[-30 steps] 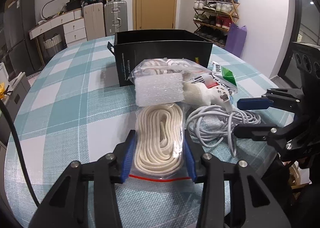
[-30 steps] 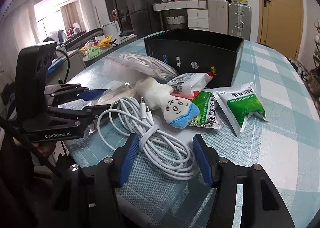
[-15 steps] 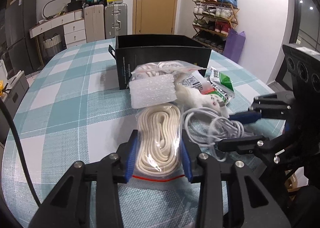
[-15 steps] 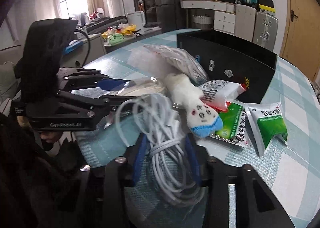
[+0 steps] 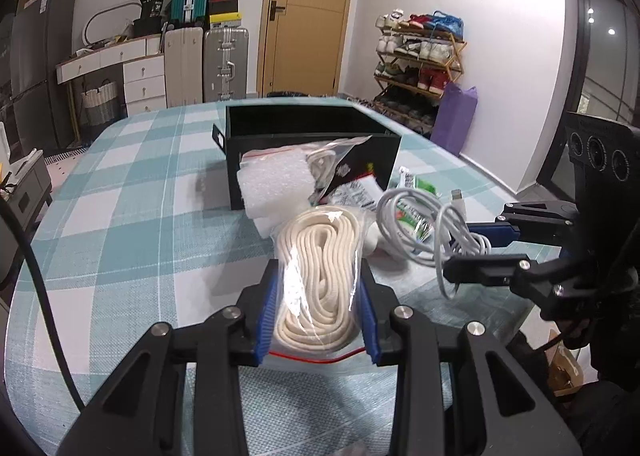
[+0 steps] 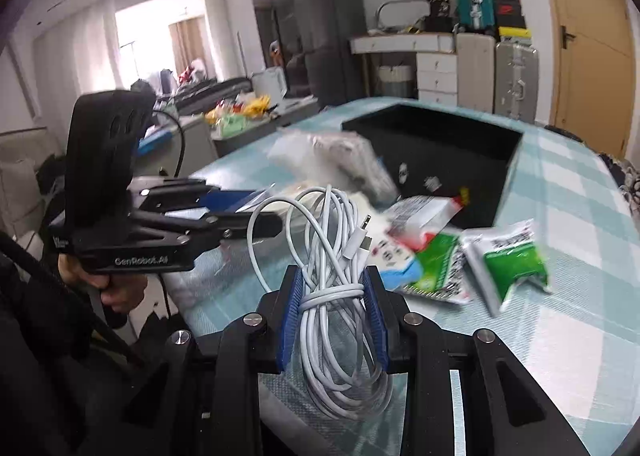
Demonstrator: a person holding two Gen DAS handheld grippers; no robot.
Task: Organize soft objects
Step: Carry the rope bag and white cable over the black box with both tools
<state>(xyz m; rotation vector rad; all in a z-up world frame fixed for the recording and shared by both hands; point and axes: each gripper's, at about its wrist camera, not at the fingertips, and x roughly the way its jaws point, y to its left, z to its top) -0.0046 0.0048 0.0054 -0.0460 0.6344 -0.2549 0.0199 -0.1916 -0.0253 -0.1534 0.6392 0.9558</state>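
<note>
My left gripper is shut on a clear zip bag of cream rope and holds it lifted above the checked tablecloth. My right gripper is shut on a coiled white charging cable, also lifted; it shows in the left wrist view at the right. An open black box stands behind them. A white foam block, a second clear bag, a white plush toy with a blue end and green snack packets lie in front of the box.
The round table has a teal and white checked cloth. Its near edge is close under both grippers. Suitcases, drawers and a shoe rack stand far behind the table.
Both grippers have closed tighter and lifted. The rope bag has come up off the cloth in the left one. The cable coil has risen off the table in the right one.
</note>
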